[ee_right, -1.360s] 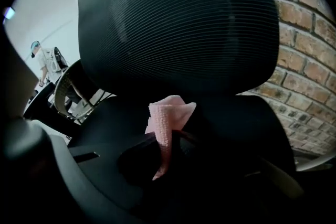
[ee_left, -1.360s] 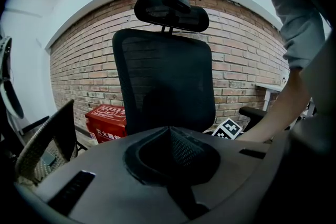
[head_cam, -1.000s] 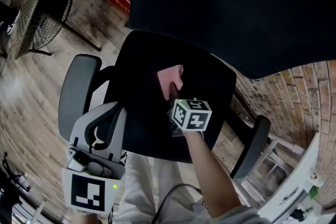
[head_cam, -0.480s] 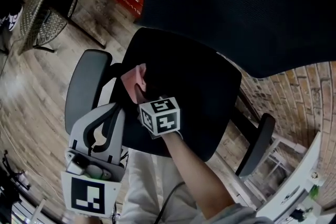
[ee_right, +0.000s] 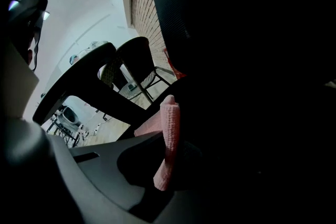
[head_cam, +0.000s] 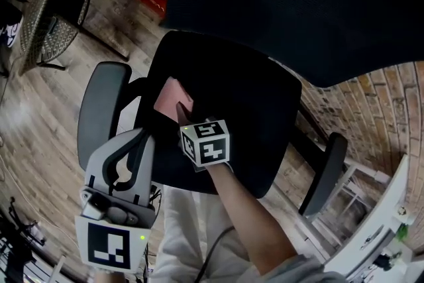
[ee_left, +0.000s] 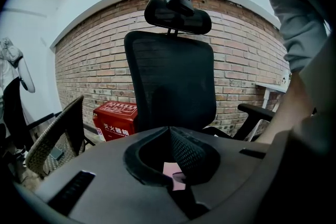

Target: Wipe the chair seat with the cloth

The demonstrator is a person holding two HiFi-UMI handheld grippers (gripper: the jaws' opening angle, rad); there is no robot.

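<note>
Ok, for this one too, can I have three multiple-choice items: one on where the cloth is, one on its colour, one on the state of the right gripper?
1. Where is the cloth?
A. On the seat, near the edge by the grey armrest
B. On top of that armrest
C. At the seat's opposite edge

2. What colour is the cloth?
A. Blue
B. White
C. Pink

3. What is the right gripper doing?
A. Open above the cloth
B. Shut on the cloth
C. Shut, with nothing in it

Answers:
1. A: the head view shows it on the black seat close to the armrest at that view's left.
2. C: it looks pink in all three views.
3. B: the right gripper view shows a fold of cloth pinched between the jaws.
</note>
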